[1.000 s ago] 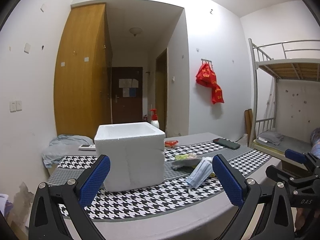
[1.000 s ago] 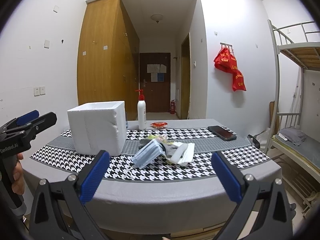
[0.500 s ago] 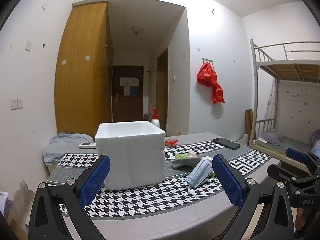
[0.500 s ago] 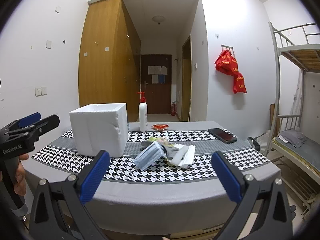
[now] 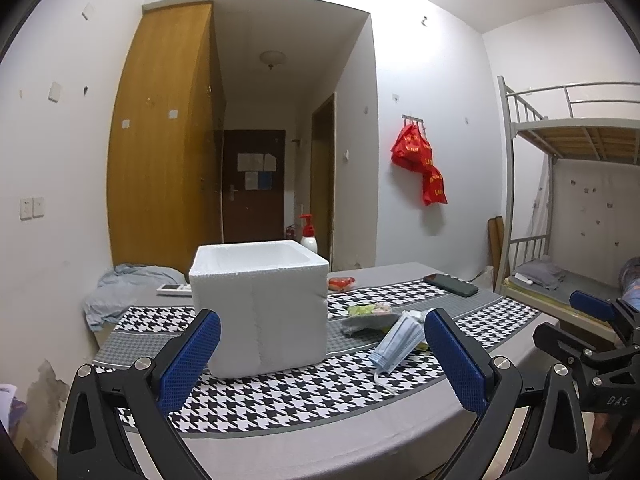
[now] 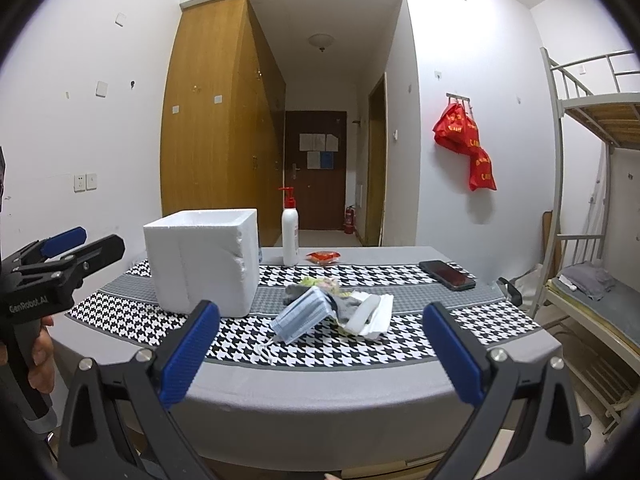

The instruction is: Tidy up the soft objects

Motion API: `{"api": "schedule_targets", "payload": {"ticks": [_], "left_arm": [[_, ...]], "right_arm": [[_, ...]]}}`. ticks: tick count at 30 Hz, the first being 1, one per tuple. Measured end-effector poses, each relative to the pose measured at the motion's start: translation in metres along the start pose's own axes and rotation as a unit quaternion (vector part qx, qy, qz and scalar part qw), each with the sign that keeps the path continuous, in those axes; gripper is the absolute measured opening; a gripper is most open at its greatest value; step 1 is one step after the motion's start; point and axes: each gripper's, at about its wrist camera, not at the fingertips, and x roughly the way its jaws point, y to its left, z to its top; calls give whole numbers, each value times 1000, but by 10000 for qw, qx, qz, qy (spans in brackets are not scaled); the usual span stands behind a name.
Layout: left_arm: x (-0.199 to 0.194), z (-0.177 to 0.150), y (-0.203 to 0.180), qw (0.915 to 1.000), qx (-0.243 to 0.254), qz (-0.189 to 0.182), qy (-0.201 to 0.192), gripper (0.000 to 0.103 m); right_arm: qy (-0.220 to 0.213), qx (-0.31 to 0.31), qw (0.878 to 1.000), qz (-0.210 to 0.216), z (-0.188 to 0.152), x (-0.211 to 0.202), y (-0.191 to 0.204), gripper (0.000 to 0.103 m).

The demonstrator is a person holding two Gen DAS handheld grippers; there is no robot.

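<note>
Plainly, the crumpled pale-blue face mask (image 6: 306,316) is lying dead ahead of the wide-open right tool (image 6: 320,354), right of the white foam box (image 6: 204,262), with the equally open left tool (image 5: 322,358) facing that box.

Bright even indoor light, sharp focus; fisheye bending, dark vignetted corners
</note>
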Motion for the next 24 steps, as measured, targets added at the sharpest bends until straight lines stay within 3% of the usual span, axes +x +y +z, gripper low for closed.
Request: {"api": "schedule_targets", "payload": {"ticks": [24], "left_arm": [[12, 2, 0, 9998, -39, -138, 106, 102]], "right_arm": [[180, 33, 9998, -96, 4, 5, -7, 102]]}}
